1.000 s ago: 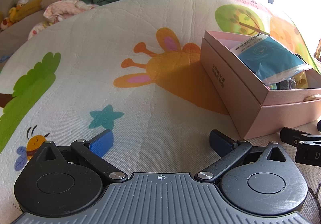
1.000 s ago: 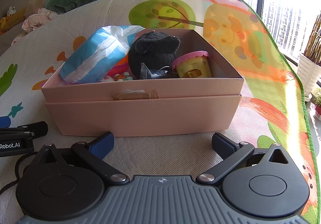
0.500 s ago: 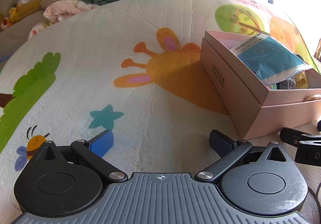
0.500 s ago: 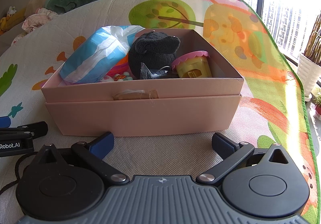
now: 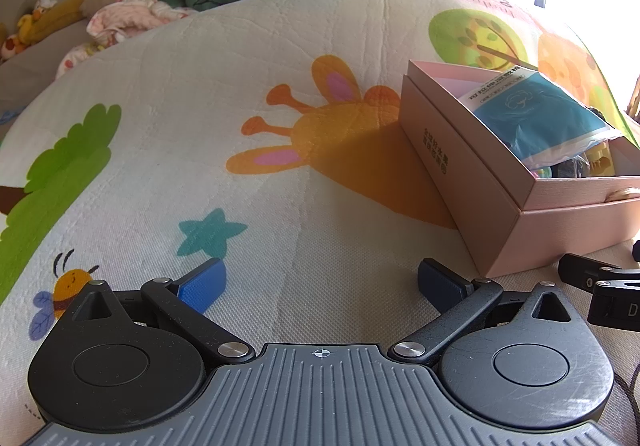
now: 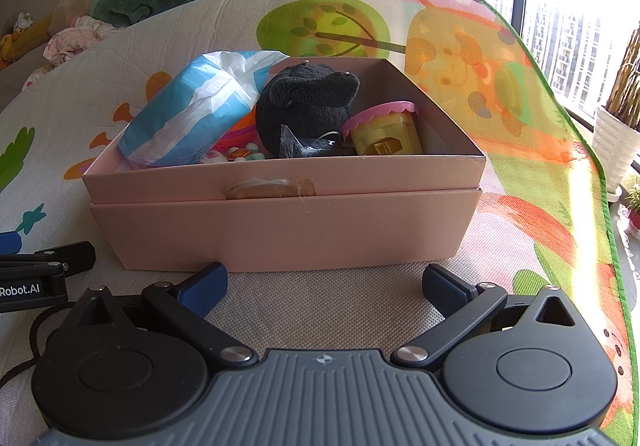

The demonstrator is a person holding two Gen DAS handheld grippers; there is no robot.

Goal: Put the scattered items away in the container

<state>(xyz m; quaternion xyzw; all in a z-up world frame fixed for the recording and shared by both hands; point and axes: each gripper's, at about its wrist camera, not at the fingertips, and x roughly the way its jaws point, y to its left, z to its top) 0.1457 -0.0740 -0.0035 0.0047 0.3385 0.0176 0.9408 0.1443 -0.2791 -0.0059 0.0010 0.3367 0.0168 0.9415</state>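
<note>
Both grippers spread wide, holding nothing: left gripper (image 5: 322, 280), right gripper (image 6: 324, 280). Pink box (image 6: 280, 224) just ahead of right one, already stuffed: tissue pack (image 6: 192, 114), black plush (image 6: 308, 102), dough tub (image 6: 384, 128). No strays visible on mat (image 5: 200, 94), so probably done; scan around before backing off.

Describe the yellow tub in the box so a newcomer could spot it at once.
On the play mat sits a pink box. The tub stands at its right end, beside the black plush. It alone is yellow, with a scalloped pink lid.
</note>
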